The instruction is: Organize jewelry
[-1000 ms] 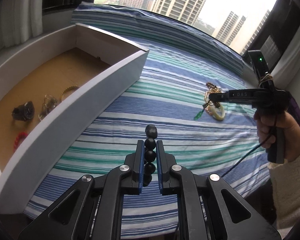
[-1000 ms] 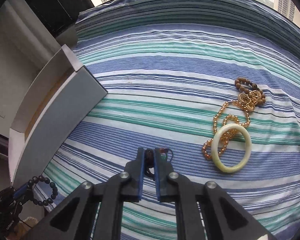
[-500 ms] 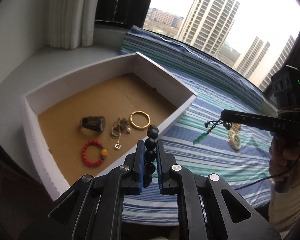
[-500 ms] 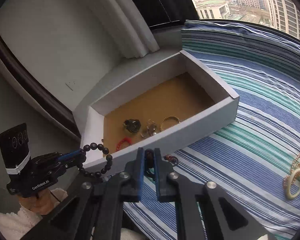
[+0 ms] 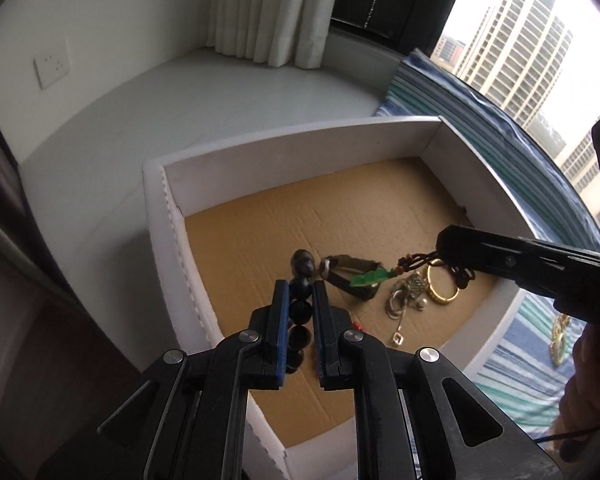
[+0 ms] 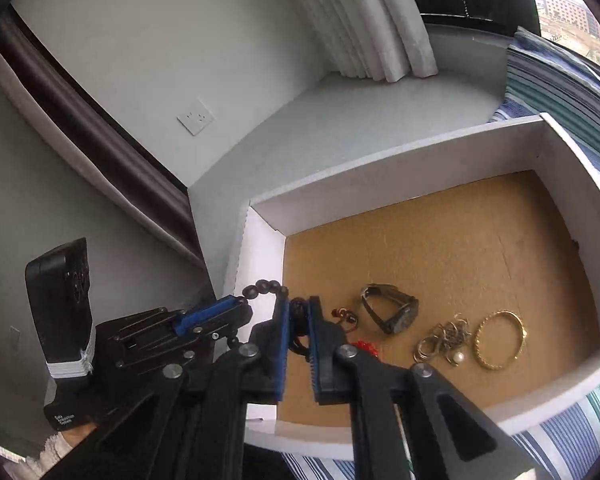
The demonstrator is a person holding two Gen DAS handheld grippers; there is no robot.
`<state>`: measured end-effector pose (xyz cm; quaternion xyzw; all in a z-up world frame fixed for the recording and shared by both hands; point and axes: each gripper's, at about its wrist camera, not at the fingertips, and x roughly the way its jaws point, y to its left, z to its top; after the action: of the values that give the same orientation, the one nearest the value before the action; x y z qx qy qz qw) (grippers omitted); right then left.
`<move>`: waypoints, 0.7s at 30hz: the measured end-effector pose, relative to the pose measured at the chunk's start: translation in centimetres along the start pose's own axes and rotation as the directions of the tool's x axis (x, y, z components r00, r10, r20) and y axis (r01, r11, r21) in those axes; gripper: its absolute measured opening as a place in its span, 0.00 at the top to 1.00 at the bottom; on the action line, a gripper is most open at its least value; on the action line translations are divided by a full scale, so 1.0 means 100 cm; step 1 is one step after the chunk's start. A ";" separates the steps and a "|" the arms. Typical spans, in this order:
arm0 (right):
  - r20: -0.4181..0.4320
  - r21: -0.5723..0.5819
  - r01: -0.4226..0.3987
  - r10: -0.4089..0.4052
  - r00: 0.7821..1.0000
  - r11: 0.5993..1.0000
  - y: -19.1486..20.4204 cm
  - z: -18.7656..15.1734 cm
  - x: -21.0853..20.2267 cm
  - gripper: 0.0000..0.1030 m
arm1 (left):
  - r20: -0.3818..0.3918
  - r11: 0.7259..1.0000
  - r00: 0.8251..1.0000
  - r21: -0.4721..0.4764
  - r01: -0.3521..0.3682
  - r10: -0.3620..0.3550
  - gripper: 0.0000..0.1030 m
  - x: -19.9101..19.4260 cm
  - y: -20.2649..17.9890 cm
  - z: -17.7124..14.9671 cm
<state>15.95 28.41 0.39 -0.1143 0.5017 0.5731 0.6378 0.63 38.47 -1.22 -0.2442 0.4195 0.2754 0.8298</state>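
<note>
Writing first: the only text we can read is small white print on the base of the left gripper's handle, lower left of the right wrist view. It looks like "Data Acquisition System", though we wouldn't swear to it. In the left wrist view the right gripper's body shows a letter "D" at the right edge, and the rest is cut off.

The left gripper (image 5: pixel 300 304) is clamped on a string of round glossy black beads (image 5: pixel 302 270). The beads run up the gap between the blue pads, and the biggest one pokes out past the tips, mid-frame. The right gripper (image 6: pixel 298 320) is closed on a dark knotted cord with reddish beads (image 6: pixel 342 316). From that cord a green leaf-shaped pendant (image 5: pixel 370 278) dangles, right of centre in the left wrist view.

Both pieces hang over the shallow white box with a brown corrugated cardboard floor (image 6: pixel 380 184), which fills the middle and right of both views.

Already lying on that floor:
- a dark watch with a stiff curved strap (image 6: pixel 390 308)
- a tangle of thin silvery chain with a small pearl (image 6: pixel 444 342)
- a thin gold bangle (image 6: pixel 500 344), just right of the chain
- a bit of red beading (image 6: pixel 364 347), mostly hidden behind the right gripper's fingers

The box sits partly on a blue, green and white striped cloth (image 6: pixel 572 436), lower right. A white wall socket (image 6: pixel 196 117) shows upper left, and pleated white curtains (image 5: pixel 268 8) hang along the top.
</note>
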 end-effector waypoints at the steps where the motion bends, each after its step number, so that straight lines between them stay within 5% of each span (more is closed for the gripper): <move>1: -0.017 0.003 0.003 -0.003 1.000 1.000 0.001 0.003 0.013 0.91 | -0.010 1.000 1.000 -0.008 -0.009 0.009 0.91 0.008 0.004 0.001; 6: -0.122 0.035 0.004 0.001 0.993 0.999 -0.003 0.003 0.069 0.86 | -0.034 0.996 0.996 -0.026 -0.085 0.084 0.90 0.033 0.019 0.005; 7: -0.126 0.046 0.013 -0.007 0.992 0.999 -0.007 0.002 0.074 0.72 | -0.039 0.994 0.994 -0.036 -0.099 0.098 0.89 0.036 0.022 0.005; 9: -0.103 0.074 0.024 -0.016 0.995 0.997 -0.013 -0.003 0.070 0.60 | -0.037 0.993 0.994 -0.052 -0.101 0.099 0.77 0.034 0.025 0.002; 11: -0.077 0.083 0.031 -0.025 0.997 0.996 -0.015 -0.007 0.057 0.60 | -0.016 0.993 0.994 -0.054 -0.106 0.105 0.52 0.027 0.023 -0.001; 15: 0.009 0.014 0.114 -0.114 0.993 0.993 -0.010 -0.025 0.010 0.60 | 0.033 0.997 0.997 -0.029 -0.072 0.073 0.44 0.005 0.007 -0.009; 18: 0.069 -0.030 0.197 -0.194 0.979 0.980 -0.006 -0.052 -0.028 0.58 | 0.092 0.999 0.995 0.012 -0.040 0.039 0.28 -0.019 -0.015 -0.022; 21: 0.125 -0.026 0.274 -0.269 0.955 0.961 -0.008 -0.091 -0.065 0.47 | 0.137 0.997 0.990 0.083 0.000 -0.012 0.20 -0.035 -0.050 -0.036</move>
<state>13.05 17.58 0.77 -0.1608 0.4294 0.4966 0.7369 0.18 31.65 0.65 -0.1912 0.3715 0.2715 0.8670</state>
